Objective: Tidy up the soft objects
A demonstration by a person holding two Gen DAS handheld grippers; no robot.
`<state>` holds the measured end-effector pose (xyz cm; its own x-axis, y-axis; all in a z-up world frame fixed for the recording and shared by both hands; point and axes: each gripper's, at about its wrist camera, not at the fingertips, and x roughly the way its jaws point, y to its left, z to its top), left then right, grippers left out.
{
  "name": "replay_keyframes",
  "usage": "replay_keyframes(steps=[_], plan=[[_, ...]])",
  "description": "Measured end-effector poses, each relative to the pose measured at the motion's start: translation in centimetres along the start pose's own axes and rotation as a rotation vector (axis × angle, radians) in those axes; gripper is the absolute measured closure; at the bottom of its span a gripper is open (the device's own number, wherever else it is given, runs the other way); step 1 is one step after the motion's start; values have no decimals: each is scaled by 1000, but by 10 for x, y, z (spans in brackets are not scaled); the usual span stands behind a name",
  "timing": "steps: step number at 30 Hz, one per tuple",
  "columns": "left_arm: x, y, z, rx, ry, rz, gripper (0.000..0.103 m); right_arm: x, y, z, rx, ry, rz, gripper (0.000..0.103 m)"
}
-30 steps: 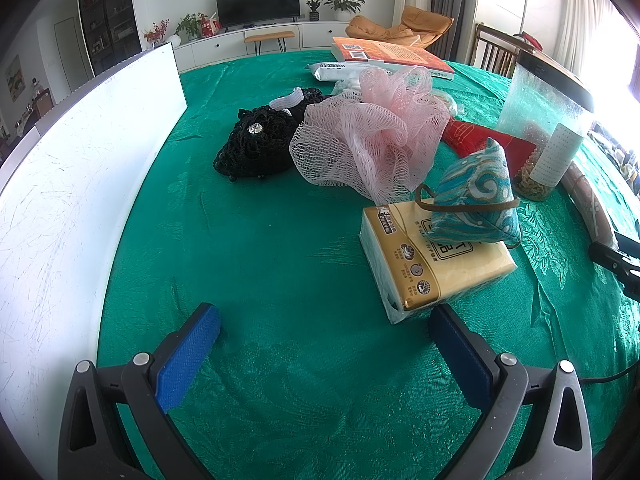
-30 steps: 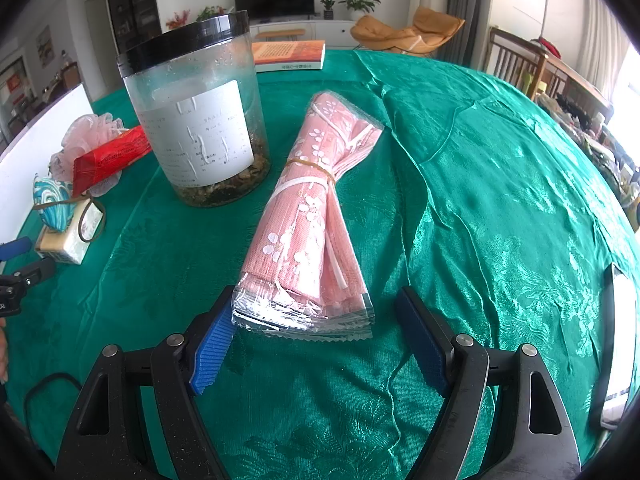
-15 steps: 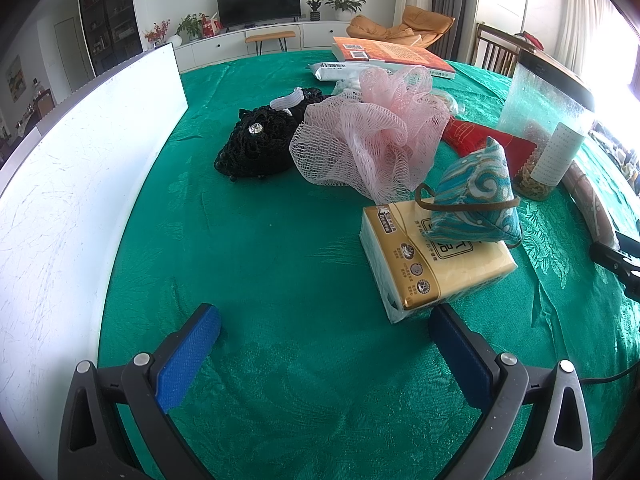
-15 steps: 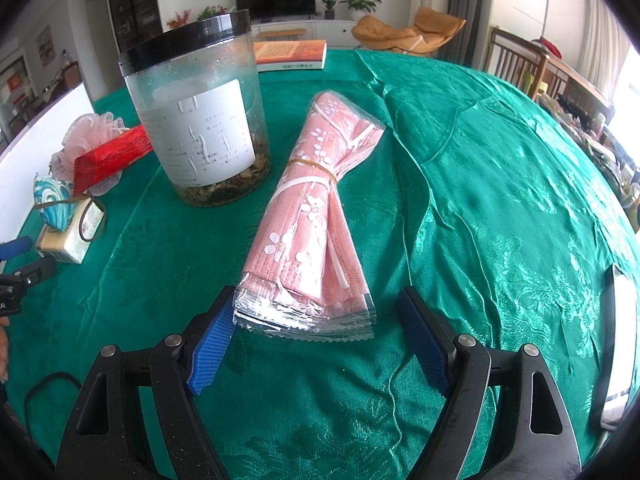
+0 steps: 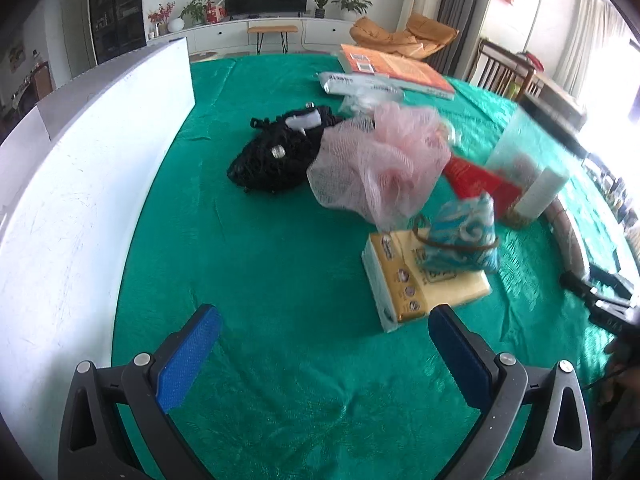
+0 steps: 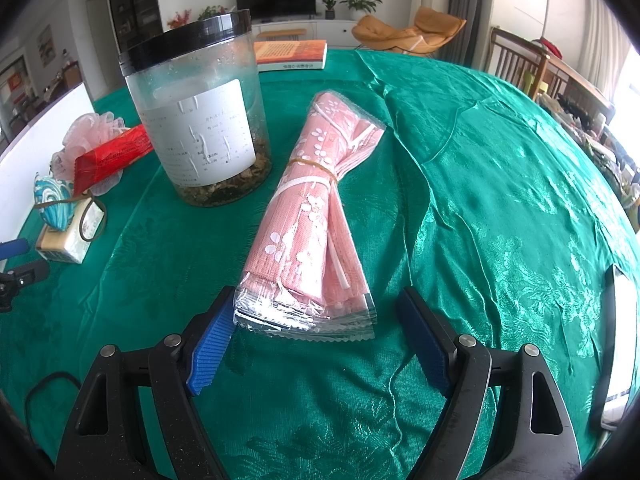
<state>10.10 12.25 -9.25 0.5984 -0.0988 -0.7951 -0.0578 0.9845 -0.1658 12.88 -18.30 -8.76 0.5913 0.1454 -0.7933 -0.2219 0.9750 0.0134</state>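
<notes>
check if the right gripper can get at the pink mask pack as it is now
Probably yes: the right gripper is open, its fingers astride the near end of the pink mask pack, with nothing between them.

Daylight fills both fisheye views, coming from windows on the right, where the frame burns out to plain white. The green tablecloth (image 6: 500,200) shines in patches on its folds — brightest on the right slope in the right wrist view. Shadows are soft and short, lying just beside things. The left wrist view is smeared by motion blur: the pink mesh pouf (image 5: 380,168), the clear jar (image 5: 528,168) and the tissue pack (image 5: 420,280) have streaked edges. The right wrist view is sharp — the jar's label (image 6: 200,132) and the wrapped pink cloth (image 6: 312,216) read clearly. Straight lines bow near the edges, and the corners fall to black.
</notes>
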Motion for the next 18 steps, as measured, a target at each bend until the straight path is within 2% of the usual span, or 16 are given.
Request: replay_keyframes(steps=[3, 5, 7, 9, 11, 14, 15, 17, 18], plan=[[-14, 14, 45, -90, -71, -79, 0, 0, 0, 0, 0, 0, 0, 20], [-5, 19, 83, -111, -62, -70, 0, 0, 0, 0, 0, 0, 1, 19], [21, 21, 117, -101, -13, -36, 0, 0, 0, 0, 0, 0, 1, 19], [57, 24, 142, -86, 68, 30, 1, 0, 0, 0, 0, 0, 1, 19], [87, 26, 152, -81, 150, 63, 5, 0, 0, 0, 0, 0, 1, 19], [118, 19, 149, -32, 252, 55, 7, 0, 0, 0, 0, 0, 1, 19], [123, 17, 147, -10, 269, 61, 12, 0, 0, 0, 0, 0, 2, 19], [125, 19, 144, -12, 278, 29, 59, 1, 0, 0, -1, 0, 3, 19], [121, 24, 144, -38, 259, 22, 62, 1, 1, 1, -1, 0, 3, 19]])
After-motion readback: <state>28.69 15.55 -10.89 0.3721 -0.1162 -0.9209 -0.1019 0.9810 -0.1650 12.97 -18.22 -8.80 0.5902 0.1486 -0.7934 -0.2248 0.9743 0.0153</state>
